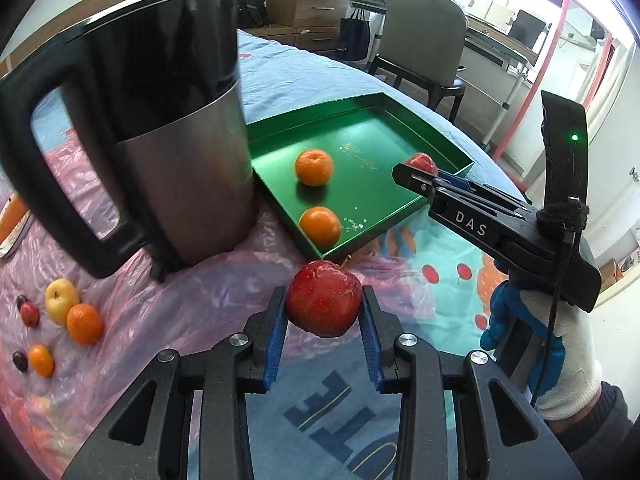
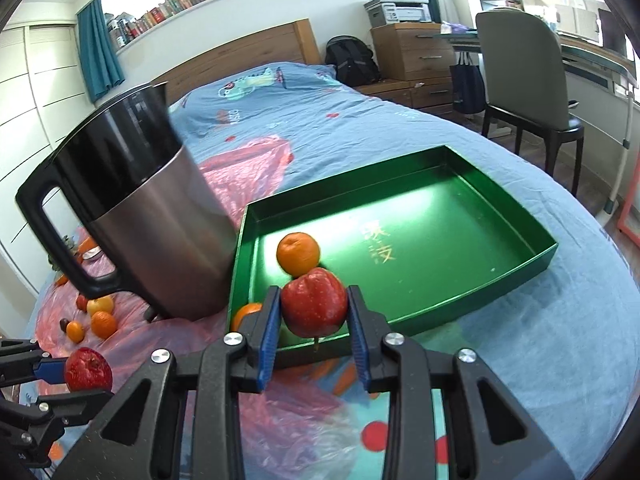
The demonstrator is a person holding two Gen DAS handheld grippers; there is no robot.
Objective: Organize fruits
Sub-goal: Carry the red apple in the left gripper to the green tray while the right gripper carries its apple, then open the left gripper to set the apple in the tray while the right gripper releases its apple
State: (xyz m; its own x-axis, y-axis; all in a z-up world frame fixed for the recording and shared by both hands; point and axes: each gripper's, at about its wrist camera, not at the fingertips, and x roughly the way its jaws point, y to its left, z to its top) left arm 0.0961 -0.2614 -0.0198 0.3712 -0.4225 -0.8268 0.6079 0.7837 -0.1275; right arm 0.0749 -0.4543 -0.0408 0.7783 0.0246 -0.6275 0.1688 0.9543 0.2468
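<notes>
My left gripper (image 1: 323,306) is shut on a red apple (image 1: 323,298), held above the bedspread just short of the green tray's (image 1: 404,208) near corner. My right gripper (image 2: 314,312) is shut on a second red apple (image 2: 314,306) over the green tray's (image 2: 520,236) near left corner. In the left wrist view the right gripper (image 1: 416,168) and its red apple (image 1: 422,161) hang over the tray's right side. The left gripper (image 2: 86,376) with its apple (image 2: 88,369) shows at the lower left of the right wrist view. Two oranges (image 1: 314,167) (image 1: 320,227) lie in the tray.
A tall steel and black jug (image 1: 160,132) stands left of the tray on pink plastic sheet (image 1: 200,304). Loose fruit lies at the left: a yellow apple (image 1: 61,295), oranges (image 1: 84,323) and dark plums (image 1: 29,314). A chair (image 2: 524,68) and drawers (image 2: 412,52) stand beyond the bed.
</notes>
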